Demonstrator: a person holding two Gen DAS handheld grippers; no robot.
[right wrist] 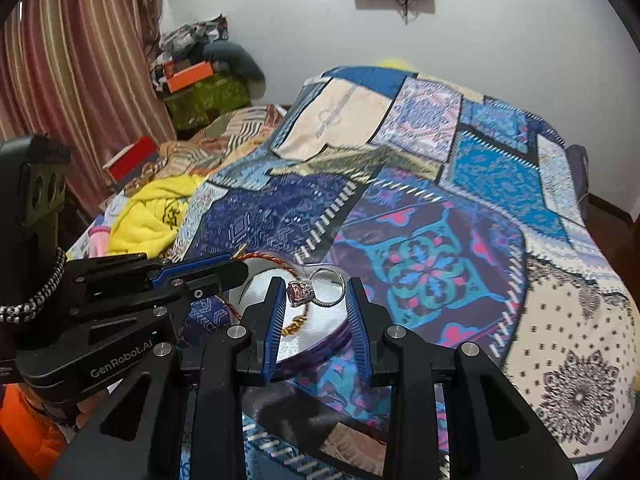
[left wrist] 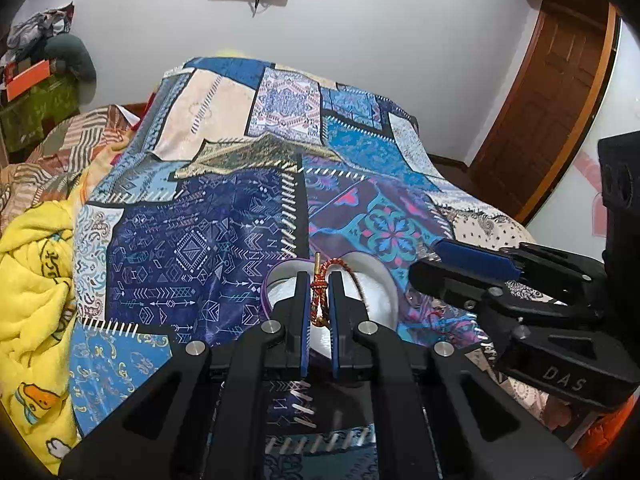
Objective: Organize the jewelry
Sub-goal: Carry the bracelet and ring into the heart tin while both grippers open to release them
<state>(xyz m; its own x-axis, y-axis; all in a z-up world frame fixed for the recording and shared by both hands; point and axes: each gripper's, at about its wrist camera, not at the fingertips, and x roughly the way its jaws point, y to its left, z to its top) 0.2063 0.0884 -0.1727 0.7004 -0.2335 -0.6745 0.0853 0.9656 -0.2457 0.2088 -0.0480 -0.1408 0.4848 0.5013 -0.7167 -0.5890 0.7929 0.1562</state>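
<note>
- The left hand-held gripper (left wrist: 320, 300) reaches forward over the white dish (left wrist: 376, 280) on the bed, its blue-padded fingers (left wrist: 305, 320) nearly together and clenched on the red-and-gold cord bracelet (left wrist: 318, 300), which hangs above the dish.
- The right hand-held gripper (right wrist: 316, 304) points at the same dish (right wrist: 320, 320) from its near side, jaws spread wide and released, holding nothing.
- A silver ring (right wrist: 316, 290) with a pink stone shows between those spread fingers; whether it touches the dish cannot be told.
- The dish sits on the patchwork quilt (right wrist: 440, 208), whose flat surface runs far beyond it to the wall.
- A yellow blanket (left wrist: 36, 280) is bunched well to the dish's left.
</note>
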